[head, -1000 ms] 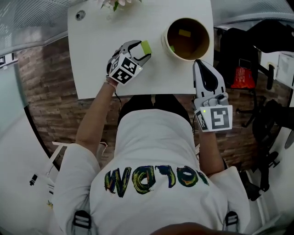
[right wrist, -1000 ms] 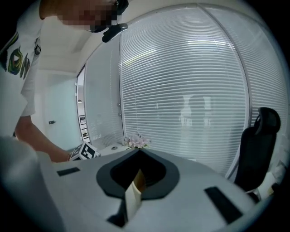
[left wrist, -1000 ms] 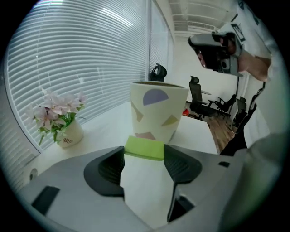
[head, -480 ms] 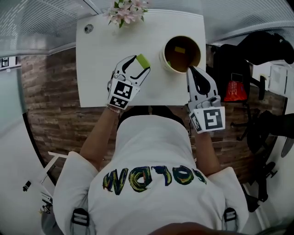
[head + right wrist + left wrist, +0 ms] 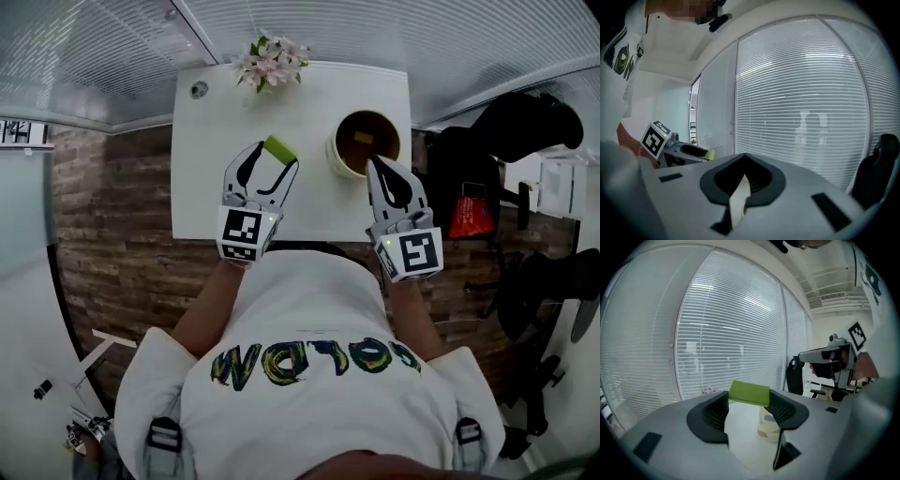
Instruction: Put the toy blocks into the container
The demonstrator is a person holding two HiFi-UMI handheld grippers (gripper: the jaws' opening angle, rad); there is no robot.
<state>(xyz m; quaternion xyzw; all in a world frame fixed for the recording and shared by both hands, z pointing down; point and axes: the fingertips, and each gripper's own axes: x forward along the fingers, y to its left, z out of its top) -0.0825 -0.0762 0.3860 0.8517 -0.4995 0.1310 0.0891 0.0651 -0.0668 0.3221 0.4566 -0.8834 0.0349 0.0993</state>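
Over the last second my left hand-held gripper [image 5: 270, 164] has come up off the desk [image 5: 202, 187] and turned to point more level, its jaws clenched on the green block [image 5: 279, 147], which now hangs clear of the desk surface, left of the container [image 5: 337, 161] and not yet over its mouth. The container already holds a yellow block [image 5: 364, 138]. My right hand-held gripper [image 5: 374, 163] has also risen a little; it is closed and empty, its tip just beside the container's rim. The pick appears complete; I judge that the carry across and the release remain.
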